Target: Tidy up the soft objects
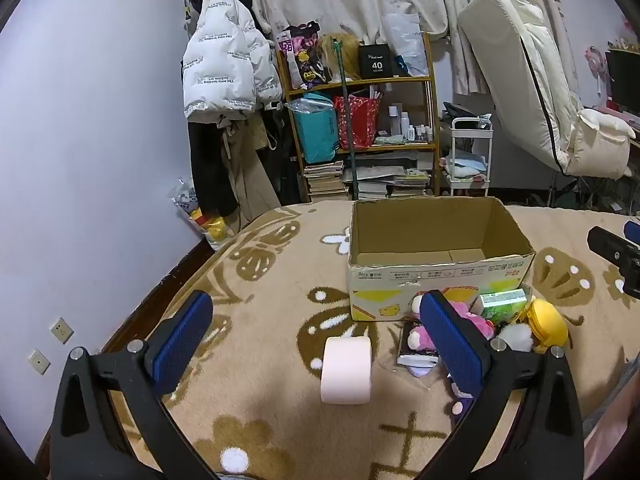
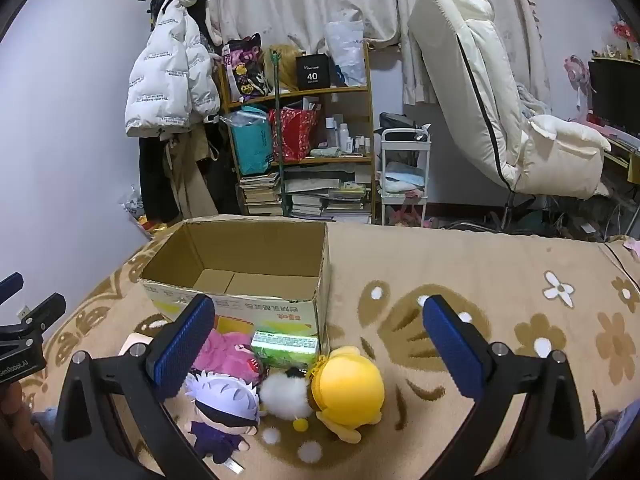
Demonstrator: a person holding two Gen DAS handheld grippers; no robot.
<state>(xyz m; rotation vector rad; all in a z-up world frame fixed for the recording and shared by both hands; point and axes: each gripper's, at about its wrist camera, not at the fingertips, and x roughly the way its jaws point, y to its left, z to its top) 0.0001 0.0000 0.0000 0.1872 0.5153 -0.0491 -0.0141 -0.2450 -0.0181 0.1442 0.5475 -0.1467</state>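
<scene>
fingers [image 1: 188,340] both grippers spread, empty | cardboard box [image 2: 240,256] empty

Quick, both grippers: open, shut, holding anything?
Left gripper: open, holding nothing; pink roll lies on the blanket between its fingers.
Right gripper: open, holding nothing.

Left wrist view: the near blue finger pad [image 1: 452,344] covers most of the pink plush [image 1: 476,320] and nearly all of the white-haired doll [image 1: 460,400], and the packet [image 1: 416,350] under them is too blurred to read. Right wrist view: the paper roll [image 2: 134,340] is a sliver behind the left pad [image 2: 182,346], and the box [image 2: 240,276] print is too small to read. Left gripper [image 2: 24,336] is cut off at the frame edge there.
</scene>
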